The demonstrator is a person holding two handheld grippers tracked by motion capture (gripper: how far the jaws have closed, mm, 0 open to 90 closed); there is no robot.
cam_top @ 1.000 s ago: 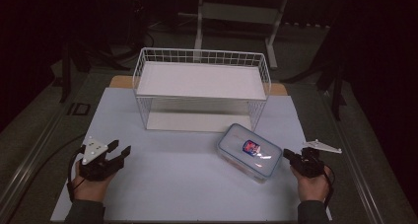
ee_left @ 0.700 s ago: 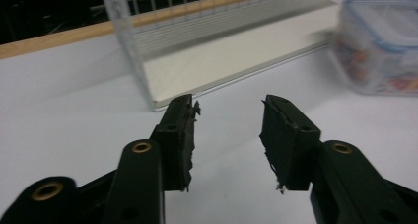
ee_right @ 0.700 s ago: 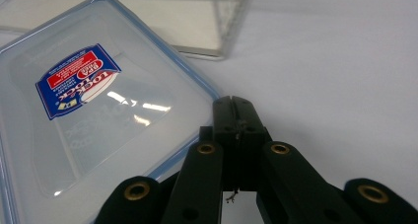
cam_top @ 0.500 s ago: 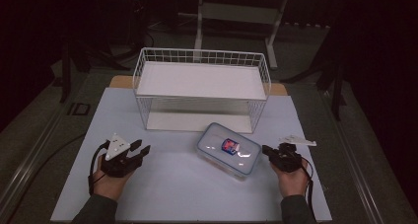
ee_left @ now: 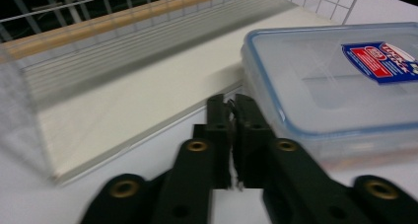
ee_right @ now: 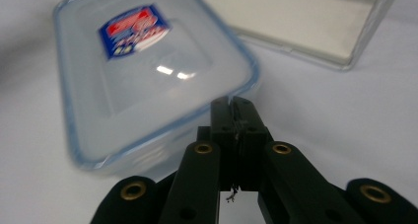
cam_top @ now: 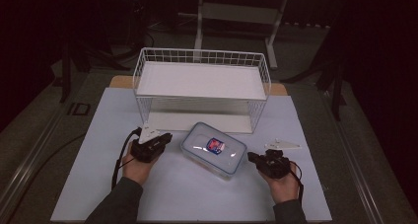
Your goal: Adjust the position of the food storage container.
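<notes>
A clear lidded food container [cam_top: 213,149] with a blue seal and a red and blue label lies flat on the white table mat, in front of the wire rack. My left gripper [cam_top: 166,136] is shut and empty, its tips close to the container's left end. In the left gripper view the closed tips [ee_left: 230,102] sit beside the container [ee_left: 335,81], touching or nearly so. My right gripper [cam_top: 252,158] is shut and empty at the container's right end. In the right gripper view its tips [ee_right: 232,105] meet the container [ee_right: 148,71] at its near rim.
A white two-level wire rack [cam_top: 202,81] stands behind the container, with its lower shelf [ee_left: 138,100] just beyond my left gripper. The mat [cam_top: 197,194] ends at the table's dark border on both sides. A desk frame stands on the dark floor behind.
Both grippers have moved inward toward the middle of the mat. The container has slid left, staying ahead of the right gripper's tips.
</notes>
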